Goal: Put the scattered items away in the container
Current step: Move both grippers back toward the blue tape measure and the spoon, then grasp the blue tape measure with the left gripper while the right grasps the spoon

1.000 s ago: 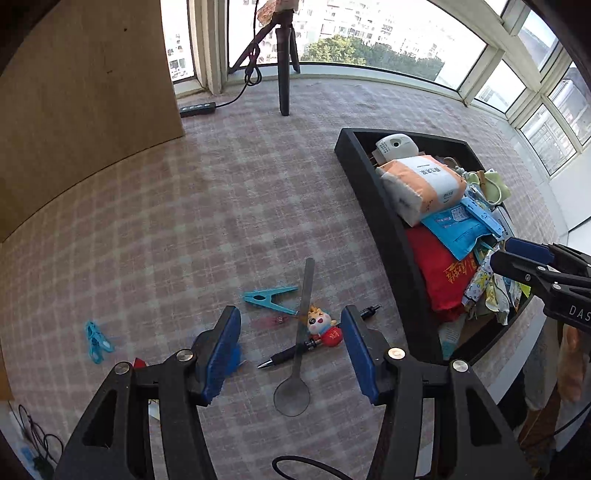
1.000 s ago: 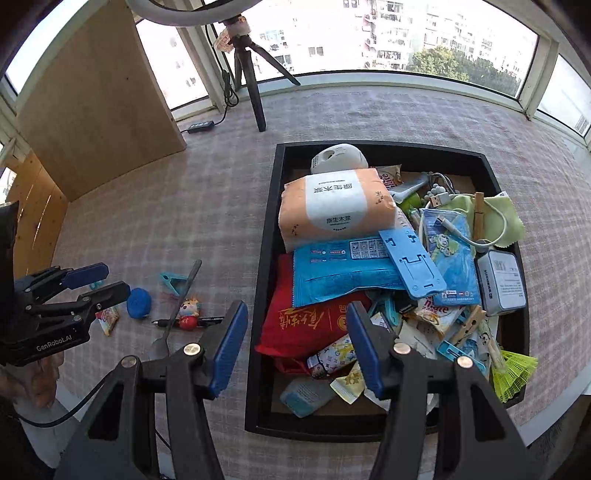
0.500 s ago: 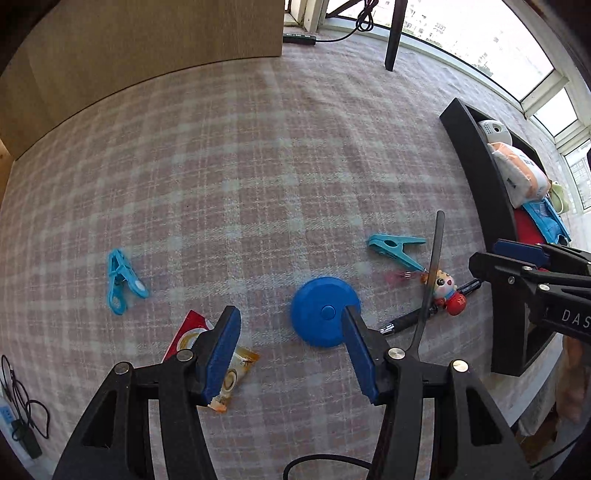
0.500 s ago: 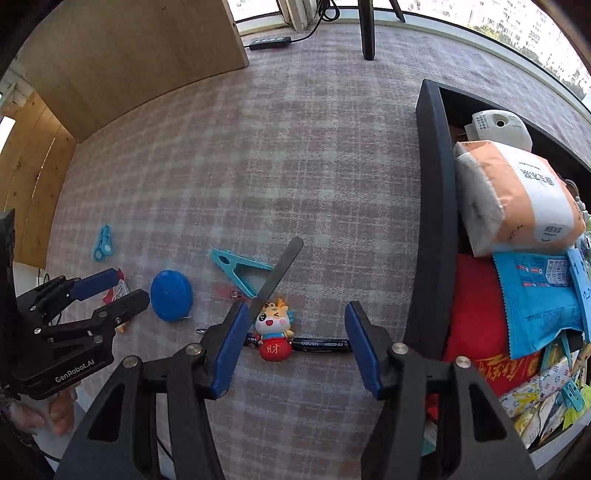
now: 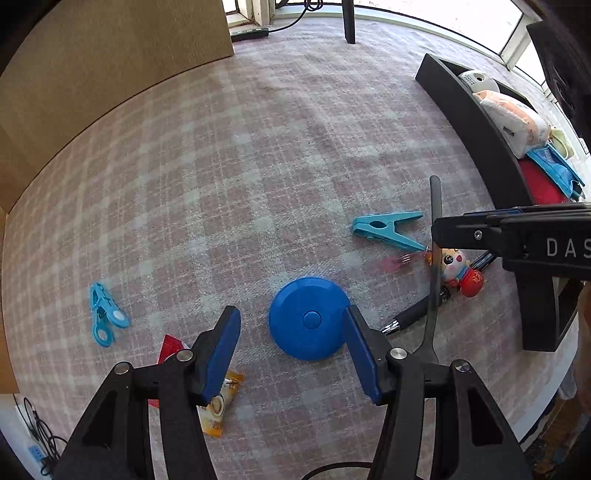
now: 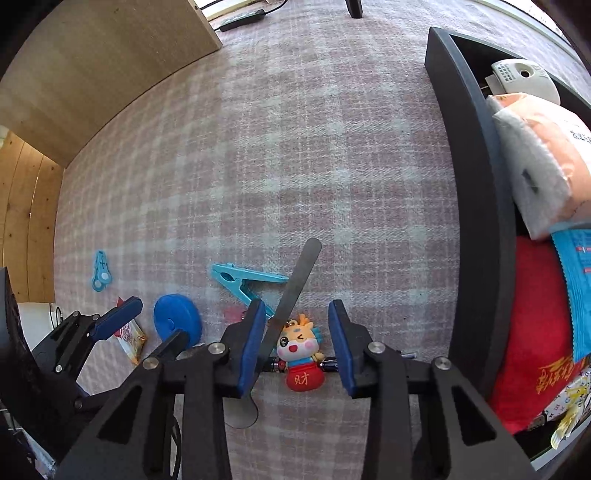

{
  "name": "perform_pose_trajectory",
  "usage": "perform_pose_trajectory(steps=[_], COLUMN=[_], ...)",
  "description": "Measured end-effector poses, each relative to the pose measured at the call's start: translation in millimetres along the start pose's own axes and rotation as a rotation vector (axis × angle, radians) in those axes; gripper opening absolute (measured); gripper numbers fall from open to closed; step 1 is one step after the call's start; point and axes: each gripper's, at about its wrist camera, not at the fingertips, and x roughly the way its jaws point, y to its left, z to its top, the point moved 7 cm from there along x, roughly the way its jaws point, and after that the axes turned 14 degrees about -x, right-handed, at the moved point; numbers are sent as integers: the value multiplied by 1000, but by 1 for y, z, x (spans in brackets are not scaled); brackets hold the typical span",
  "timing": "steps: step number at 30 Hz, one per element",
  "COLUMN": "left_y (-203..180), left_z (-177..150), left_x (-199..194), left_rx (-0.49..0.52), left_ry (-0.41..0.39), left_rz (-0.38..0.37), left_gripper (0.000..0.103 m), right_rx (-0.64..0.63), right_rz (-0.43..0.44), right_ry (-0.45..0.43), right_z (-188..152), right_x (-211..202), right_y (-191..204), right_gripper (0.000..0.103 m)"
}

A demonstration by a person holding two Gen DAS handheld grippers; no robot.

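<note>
My left gripper [image 5: 291,341] is open and empty, low over a round blue disc [image 5: 309,318] that lies between its fingers; the disc also shows in the right wrist view [image 6: 178,321]. My right gripper [image 6: 297,341] is open and empty, low over a small cartoon figure toy [image 6: 300,350] that lies on a black pen [image 5: 408,314] and beside a grey spoon [image 6: 291,291]. A teal clothes peg [image 5: 388,230] lies just beyond. The black container [image 6: 476,206] stands to the right, full of packets.
A small blue clip [image 5: 105,317] and a snack packet [image 5: 218,402] lie on the checked cloth at the left. A wooden board [image 5: 92,66] stands at the back left. A tripod leg [image 5: 348,20] and a power strip [image 5: 249,34] are at the back.
Both grippers have swung left, away from the container, and come down closer to the cloth. The left one now straddles the blue disc and the right one the figure toy.
</note>
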Motion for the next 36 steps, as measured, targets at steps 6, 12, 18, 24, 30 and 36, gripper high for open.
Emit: perform_pose_trajectory(steps=[6,12,18,24,30,36], left_y=[-6,-9,-13,-14,-8,-17], left_z=[4,9,11,16,-3,4], left_x=[3,5,8,18,24,29], left_rx=[36,52,115,115,62,58], left_ry=[-14,-27,-38,-57,74,70], left_rz=[1,-8,-19,5,-75,-59], left_gripper=[56,57,58,78,67,50], right_rx=[-29,-26,-46,-72,-159,-159], right_rz=[49,34,-9,-36,-95,-129], right_ry=[30,55,48,48,56,53], right_z=[-37,-50,-57,-69,-72,-80], right_x=[-13,3,12,19,32,39], right_y=[22,34,46,67,106,128], right_gripper=[35,32,26,25,26,19])
